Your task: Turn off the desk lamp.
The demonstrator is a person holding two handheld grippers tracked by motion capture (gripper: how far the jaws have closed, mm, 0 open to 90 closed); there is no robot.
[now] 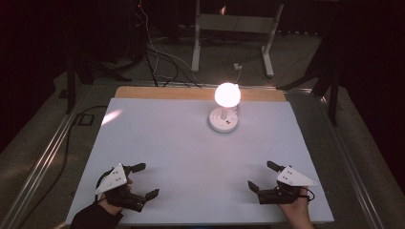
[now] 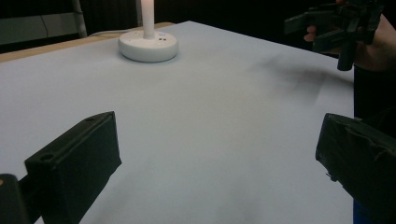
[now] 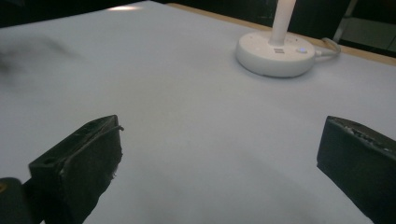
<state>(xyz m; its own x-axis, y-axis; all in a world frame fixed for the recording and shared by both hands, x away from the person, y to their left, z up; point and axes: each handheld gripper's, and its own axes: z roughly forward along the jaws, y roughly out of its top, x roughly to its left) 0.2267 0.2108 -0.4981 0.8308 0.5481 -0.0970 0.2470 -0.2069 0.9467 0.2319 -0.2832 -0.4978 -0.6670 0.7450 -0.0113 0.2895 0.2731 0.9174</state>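
High view: small white round-based lamp with a lit globe (image 1: 225, 108) is seen at table's (image 1: 157, 143) far centre. Left gripper (image 1: 142, 181) and right gripper (image 1: 262, 175), jaws apart, empty, are held near edge. No step judged begun; a reach forward would be required.

Dim room, glaring lamp (image 1: 227, 95) overexposed, soft grainy frames

We see a black left claw (image 1: 142, 181) and right claw (image 1: 261, 176), each topped by a grey three-cornered plate, and one dark sleeve (image 1: 95, 217).
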